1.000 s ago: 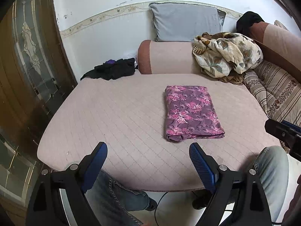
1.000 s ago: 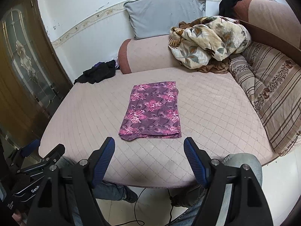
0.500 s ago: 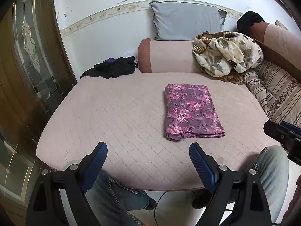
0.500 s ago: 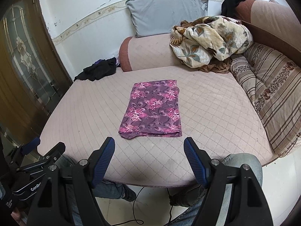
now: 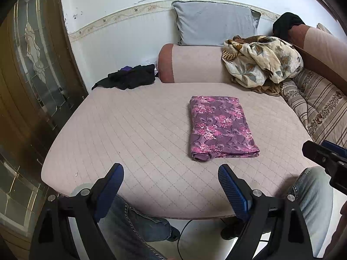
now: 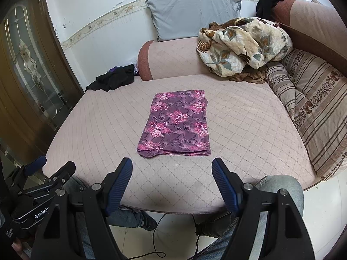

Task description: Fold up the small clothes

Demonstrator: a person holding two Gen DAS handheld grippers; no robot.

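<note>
While the left hand-held gripper (image 5: 170, 186) and the right hand-held gripper (image 6: 172, 181) both hang released and empty at the near edge of the bed (image 6: 249, 130), the purple floral garment (image 6: 176, 122) lies mid-mattress as a tidy folded rectangle. Folding looks finished for this piece. Next would likely be fetching the dark clothes (image 6: 113, 80) by the far-left corner, a long reach.

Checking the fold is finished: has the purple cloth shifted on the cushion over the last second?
No. The purple cloth lies in the same spot relative to the bolster and the cushion's front edge; tiny offsets look like camera drift.
</note>
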